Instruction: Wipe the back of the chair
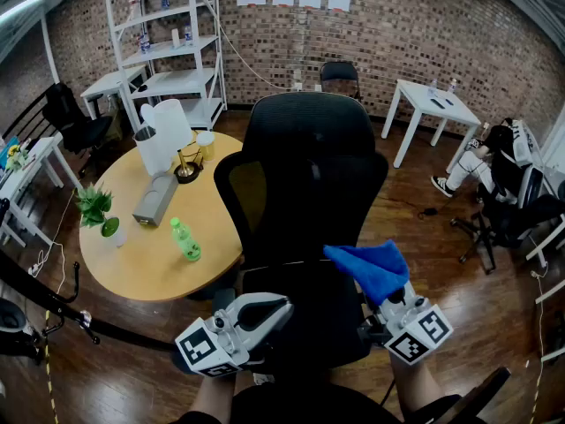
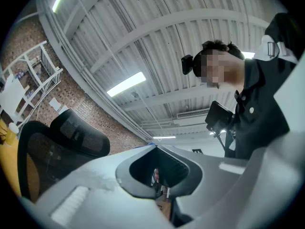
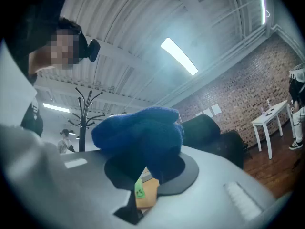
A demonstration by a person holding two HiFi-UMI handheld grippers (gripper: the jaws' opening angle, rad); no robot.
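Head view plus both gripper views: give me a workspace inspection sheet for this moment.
Surface: black chair back, facing the person; no wiping contact visible.
Job's things: blue cloth, bunched, in front of the chair's right side.
Clutter: round table with green bottle, potted plant, grey box, white jug.
Grippers: left gripper jaws together, empty; right gripper clamped on the cloth.
Cables: thin cable on the floor left of the table.
Surroundings: brick wall, white shelf unit, white side table, seated person.
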